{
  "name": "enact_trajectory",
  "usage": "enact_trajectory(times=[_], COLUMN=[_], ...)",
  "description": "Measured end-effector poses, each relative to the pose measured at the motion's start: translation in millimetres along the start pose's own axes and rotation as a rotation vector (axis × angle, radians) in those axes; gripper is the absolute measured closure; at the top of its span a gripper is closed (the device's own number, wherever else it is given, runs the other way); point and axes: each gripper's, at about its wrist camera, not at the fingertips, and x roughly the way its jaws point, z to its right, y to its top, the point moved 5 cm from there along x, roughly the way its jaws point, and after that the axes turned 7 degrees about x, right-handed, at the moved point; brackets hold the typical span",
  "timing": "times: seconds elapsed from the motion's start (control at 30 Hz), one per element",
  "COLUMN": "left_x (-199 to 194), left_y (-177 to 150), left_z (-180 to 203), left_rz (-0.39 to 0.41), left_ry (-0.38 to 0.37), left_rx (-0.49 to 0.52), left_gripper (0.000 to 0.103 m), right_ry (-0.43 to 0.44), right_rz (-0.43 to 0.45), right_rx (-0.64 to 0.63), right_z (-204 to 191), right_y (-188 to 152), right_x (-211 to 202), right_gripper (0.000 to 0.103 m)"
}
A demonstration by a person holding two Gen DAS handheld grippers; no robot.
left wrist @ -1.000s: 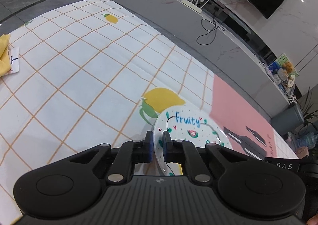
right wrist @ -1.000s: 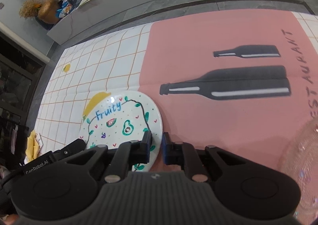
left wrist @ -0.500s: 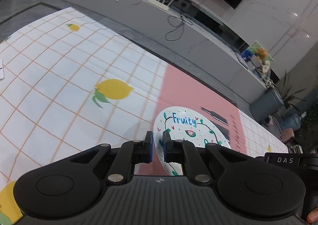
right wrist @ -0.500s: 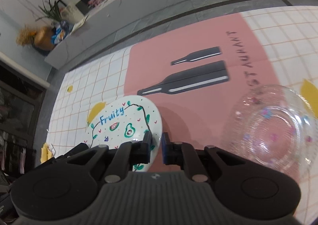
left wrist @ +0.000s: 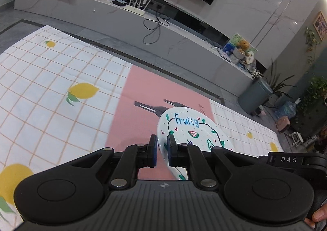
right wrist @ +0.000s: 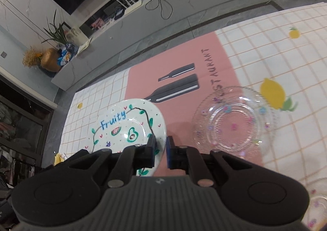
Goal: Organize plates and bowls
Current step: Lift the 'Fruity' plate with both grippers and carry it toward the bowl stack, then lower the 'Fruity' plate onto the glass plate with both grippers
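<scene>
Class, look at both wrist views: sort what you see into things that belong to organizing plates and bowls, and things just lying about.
Belongs to the job:
- Fruity plate, gripped by left gripper and right gripper
- clear glass dish
- second glass dish, partly in view

Just lying about:
- router
- black cable
- grey bin
- potted plant

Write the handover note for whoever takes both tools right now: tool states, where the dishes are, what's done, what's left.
Left tool: shut on the Fruity plate, gripping its left rim.
Right tool: shut on the same plate's right rim. The plate is carried between both tools, above the pink mat.
Clear glass plate: lies flat on the mat, to the right of the Fruity plate.
Second glass dish: partly visible at the right edge.
Done: Fruity plate picked up.
Left: probably set it down by or on the glass plate, then release both tools.
</scene>
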Motion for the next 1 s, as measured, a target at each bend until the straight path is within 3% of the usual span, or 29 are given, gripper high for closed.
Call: enact_trajectory(times=[0.4, 0.8, 1.0], left_x=[-39.9, -34.5, -13.9], left_y=[-29.9, -86.9, -117.0], left_z=[71.4, 164.7, 194.9], left_rz=[0.031, -0.012, -0.067], left_ry=[-0.032, -0.14, -0.158], left_rx=[0.047, 0.089, 0.126], left_gripper=[0.093, 0.093, 0.093], right_ry=[0.019, -0.049, -0.104], right_rz=[0.066, 0.123, 0.119], right_rx=[-0.003, 0.048, 0.1], right_z=[37.4, 129.8, 183.7], right_y=[-15.9, -25.5, -33.3], right_x=[-87.0, -177.3, -193.0], right_gripper=[0.095, 0.094, 0.094])
